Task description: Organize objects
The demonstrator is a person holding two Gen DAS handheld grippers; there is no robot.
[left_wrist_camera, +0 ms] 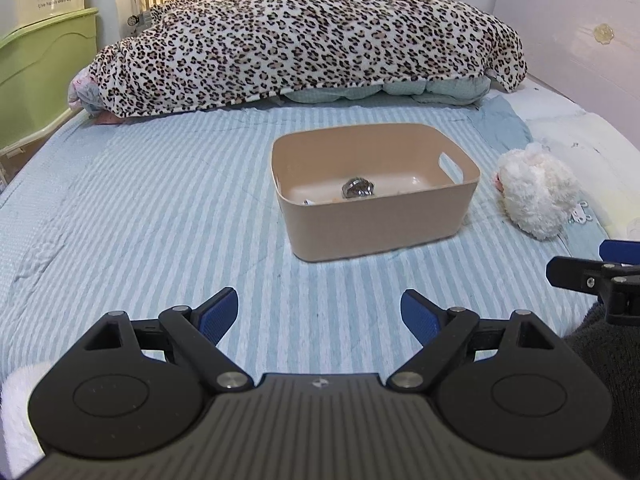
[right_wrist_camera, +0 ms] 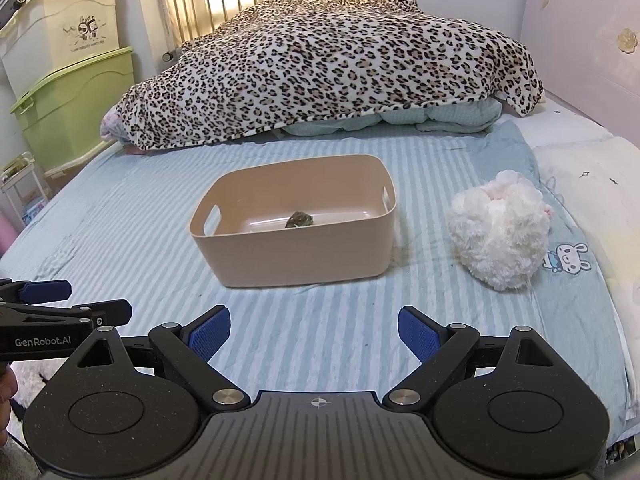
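A tan plastic bin (left_wrist_camera: 376, 232) (right_wrist_camera: 296, 252) sits on the striped bed sheet, with a small dark shiny object (left_wrist_camera: 357, 188) (right_wrist_camera: 299, 220) inside. A white fluffy plush toy (left_wrist_camera: 536, 190) (right_wrist_camera: 498, 232) lies on the bed right of the bin. My left gripper (left_wrist_camera: 318, 312) is open and empty, above the sheet in front of the bin. My right gripper (right_wrist_camera: 314, 330) is open and empty, also short of the bin. Each gripper shows at the edge of the other's view: the right one in the left wrist view (left_wrist_camera: 592, 276), the left one in the right wrist view (right_wrist_camera: 60, 304).
A leopard-print blanket (left_wrist_camera: 304, 36) (right_wrist_camera: 332, 68) is heaped over bedding at the far side. Green and cream storage boxes (right_wrist_camera: 76, 108) stand left of the bed. A pale headboard (left_wrist_camera: 576, 28) runs along the right. A white pillow (right_wrist_camera: 592, 184) lies at the right edge.
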